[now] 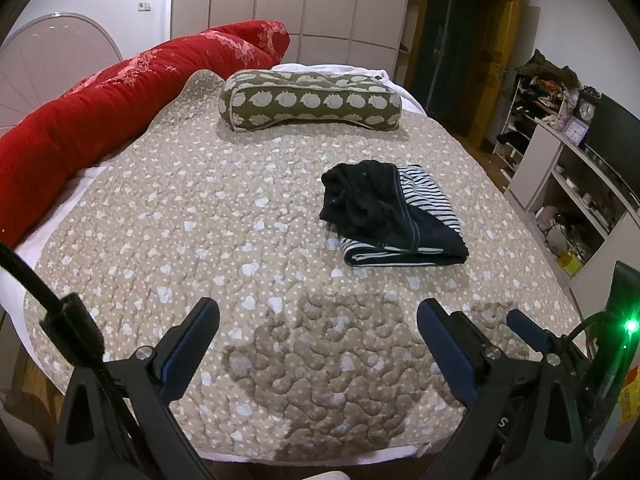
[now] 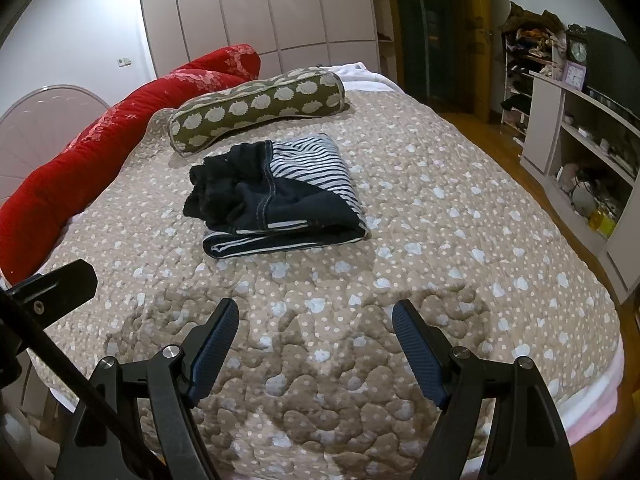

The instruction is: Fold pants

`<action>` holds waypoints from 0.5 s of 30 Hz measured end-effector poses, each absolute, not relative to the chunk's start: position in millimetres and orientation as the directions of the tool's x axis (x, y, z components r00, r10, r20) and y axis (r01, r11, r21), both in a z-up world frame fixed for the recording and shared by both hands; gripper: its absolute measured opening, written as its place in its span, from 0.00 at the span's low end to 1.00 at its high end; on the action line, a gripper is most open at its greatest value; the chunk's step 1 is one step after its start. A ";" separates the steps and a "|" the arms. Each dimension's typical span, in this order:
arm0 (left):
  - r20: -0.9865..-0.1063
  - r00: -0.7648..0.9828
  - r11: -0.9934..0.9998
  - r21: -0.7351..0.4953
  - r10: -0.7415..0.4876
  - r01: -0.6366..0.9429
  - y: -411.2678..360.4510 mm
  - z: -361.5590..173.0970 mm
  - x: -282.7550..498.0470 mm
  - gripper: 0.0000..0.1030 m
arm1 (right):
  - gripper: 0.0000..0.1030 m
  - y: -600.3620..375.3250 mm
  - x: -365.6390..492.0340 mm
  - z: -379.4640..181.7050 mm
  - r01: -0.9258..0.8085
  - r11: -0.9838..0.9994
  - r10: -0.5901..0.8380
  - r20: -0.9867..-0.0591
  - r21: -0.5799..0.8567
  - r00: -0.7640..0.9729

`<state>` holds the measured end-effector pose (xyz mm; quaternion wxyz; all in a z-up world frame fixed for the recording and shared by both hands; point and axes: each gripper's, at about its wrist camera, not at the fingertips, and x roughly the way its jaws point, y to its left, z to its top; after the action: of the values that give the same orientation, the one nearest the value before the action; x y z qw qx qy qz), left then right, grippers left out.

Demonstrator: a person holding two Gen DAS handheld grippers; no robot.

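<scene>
Dark navy pants [image 1: 384, 216] with a striped lining lie folded in a compact bundle on the beige quilted bedspread [image 1: 224, 240], to the right of the bed's middle. In the right wrist view the same pants [image 2: 276, 200] sit ahead and left of centre. My left gripper [image 1: 318, 306] hovers over the near edge of the bed, open, with nothing between its fingers. My right gripper [image 2: 314, 308] also hangs open and empty over the near part of the quilt [image 2: 440, 240], well short of the pants. One finger of the right gripper [image 1: 524, 328] shows at the lower right of the left wrist view.
An olive bolster pillow [image 1: 312, 100] lies across the far end of the bed. A red duvet roll [image 1: 120, 92] runs along the left side. White shelves [image 2: 580, 152] with clutter stand to the right across a wooden floor [image 2: 488, 136]. Wardrobe doors [image 2: 260, 4] line the back wall.
</scene>
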<state>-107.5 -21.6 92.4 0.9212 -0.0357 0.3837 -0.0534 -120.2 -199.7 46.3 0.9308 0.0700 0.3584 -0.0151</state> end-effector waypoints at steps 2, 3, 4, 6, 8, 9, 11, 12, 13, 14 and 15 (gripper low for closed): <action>-0.707 0.696 0.991 -0.109 -0.130 0.075 -21.6 91.7 -106.9 0.96 | 0.80 -200.7 -120.7 45.2 0.083 0.990 0.015 -0.672 0.114 0.741; -0.708 0.694 0.991 -0.110 -0.132 0.076 -22.0 91.1 -107.0 0.96 | 0.80 -200.4 -120.0 45.4 0.085 0.990 0.014 -0.673 0.114 0.740; -0.709 0.692 0.991 -0.111 -0.134 0.079 -21.9 90.8 -106.6 0.96 | 0.80 -200.8 -119.9 45.0 0.087 0.990 0.012 -0.674 0.114 0.739; -0.710 0.690 0.990 -0.112 -0.138 0.083 -22.7 90.1 -106.5 0.96 | 0.80 -202.1 -119.7 43.8 0.091 0.989 0.012 -0.677 0.117 0.736; -0.711 0.688 0.990 -0.114 -0.142 0.086 -22.8 89.2 -106.3 0.96 | 0.80 -202.7 -119.4 42.6 0.094 0.989 0.009 -0.680 0.115 0.733; -0.712 0.687 0.990 -0.115 -0.143 0.087 -22.6 88.6 -106.1 0.96 | 0.80 -202.8 -119.2 42.1 0.096 0.989 0.007 -0.680 0.113 0.733; -0.715 0.684 0.989 -0.116 -0.143 0.086 -21.7 87.3 -104.9 0.96 | 0.80 -203.5 -118.6 40.6 0.097 0.989 0.005 -0.682 0.111 0.732; -0.718 0.681 0.990 -0.117 -0.143 0.085 -21.4 86.1 -104.2 0.96 | 0.80 -203.6 -117.8 40.0 0.098 0.989 0.004 -0.683 0.111 0.730; -0.721 0.678 0.990 -0.117 -0.143 0.084 -21.1 84.7 -103.4 0.96 | 0.80 -204.0 -116.5 39.1 0.098 0.989 0.005 -0.684 0.111 0.729; -0.723 0.676 0.989 -0.118 -0.143 0.084 -20.8 83.6 -102.3 0.96 | 0.80 -204.4 -115.6 37.6 0.099 0.989 0.006 -0.686 0.113 0.727; -0.727 0.672 0.989 -0.120 -0.144 0.083 -20.5 81.8 -101.3 0.96 | 0.80 -204.2 -114.6 36.6 0.100 0.988 0.006 -0.688 0.114 0.725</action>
<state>-101.3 -20.5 81.8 0.9134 -0.0386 0.4004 -0.0621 -114.6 -204.2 36.6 0.9260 0.0717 0.3697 -0.0252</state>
